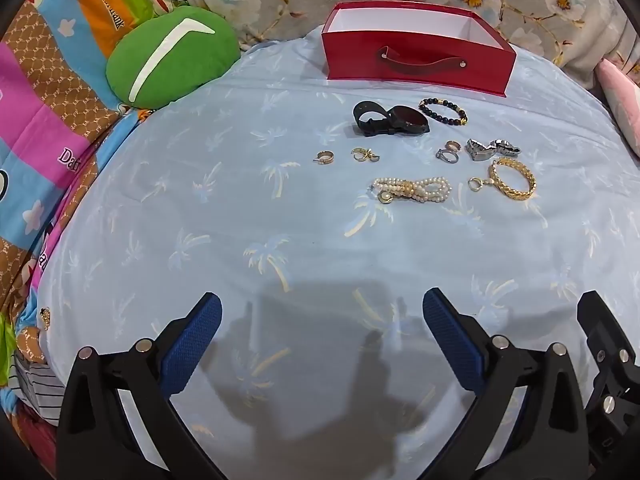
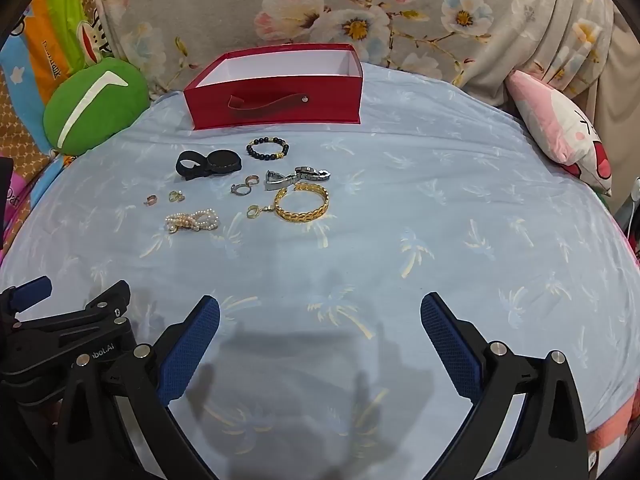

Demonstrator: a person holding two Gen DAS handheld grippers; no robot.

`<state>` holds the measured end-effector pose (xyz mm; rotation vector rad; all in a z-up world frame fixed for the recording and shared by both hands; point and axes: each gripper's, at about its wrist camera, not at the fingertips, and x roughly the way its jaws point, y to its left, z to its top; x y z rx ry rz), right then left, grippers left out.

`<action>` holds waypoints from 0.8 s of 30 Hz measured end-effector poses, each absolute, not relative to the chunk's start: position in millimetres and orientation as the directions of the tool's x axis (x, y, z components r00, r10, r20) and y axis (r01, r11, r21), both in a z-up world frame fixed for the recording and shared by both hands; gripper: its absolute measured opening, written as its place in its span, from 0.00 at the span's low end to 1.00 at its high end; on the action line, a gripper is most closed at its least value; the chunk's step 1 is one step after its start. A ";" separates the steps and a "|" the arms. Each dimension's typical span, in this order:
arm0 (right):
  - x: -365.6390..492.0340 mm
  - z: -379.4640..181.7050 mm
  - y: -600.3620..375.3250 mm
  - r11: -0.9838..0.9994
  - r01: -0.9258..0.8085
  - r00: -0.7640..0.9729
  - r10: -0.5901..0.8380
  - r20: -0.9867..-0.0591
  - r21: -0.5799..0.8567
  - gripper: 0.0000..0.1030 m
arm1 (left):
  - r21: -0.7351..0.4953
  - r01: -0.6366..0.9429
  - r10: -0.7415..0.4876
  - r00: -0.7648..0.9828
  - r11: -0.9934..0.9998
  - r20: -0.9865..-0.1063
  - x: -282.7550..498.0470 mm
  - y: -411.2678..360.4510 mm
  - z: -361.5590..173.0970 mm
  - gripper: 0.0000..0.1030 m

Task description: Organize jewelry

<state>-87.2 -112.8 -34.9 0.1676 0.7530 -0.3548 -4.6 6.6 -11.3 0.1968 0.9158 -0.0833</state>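
An open red box (image 1: 416, 62) (image 2: 276, 98) with a white inside stands at the far side of the blue sheet. In front of it lie a black watch (image 1: 390, 120) (image 2: 210, 164), a black bead bracelet (image 1: 443, 111) (image 2: 267, 149), a silver watch (image 1: 493, 149) (image 2: 298, 177), a gold chain bracelet (image 1: 512, 178) (image 2: 302, 202), a pearl bracelet (image 1: 412, 191) (image 2: 192, 220) and several small rings (image 1: 325, 157) (image 2: 240, 189). My left gripper (image 1: 322, 316) and right gripper (image 2: 320, 320) are open and empty, well short of the jewelry.
A green cushion (image 1: 172, 56) (image 2: 94, 106) lies at the left of the box. A pink pillow (image 2: 560, 128) lies at the right. A floral fabric (image 2: 360, 8) rises behind the box. A colourful patterned blanket (image 1: 44, 120) lies at the left.
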 end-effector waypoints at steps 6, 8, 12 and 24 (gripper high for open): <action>-86.3 -36.6 -112.2 0.928 0.372 0.674 -0.251 -0.695 0.027 0.95 | 0.129 0.153 0.011 0.602 0.980 -0.798 -2.2 8.1 -13.9 0.95; -86.3 -37.0 -112.1 0.928 0.372 0.674 -0.251 -0.695 0.026 0.95 | 0.129 0.154 0.010 0.602 0.980 -0.799 -2.2 8.1 -14.0 0.95; -84.7 -40.5 -109.6 0.928 0.371 0.672 -0.250 -0.697 0.025 0.95 | 0.128 0.153 0.010 0.600 0.980 -0.800 -2.5 9.0 -14.8 0.95; -85.3 -38.6 -112.8 0.930 0.367 0.673 -0.250 -0.696 0.021 0.95 | 0.126 0.153 0.009 0.598 0.980 -0.801 -1.7 9.2 -16.4 0.95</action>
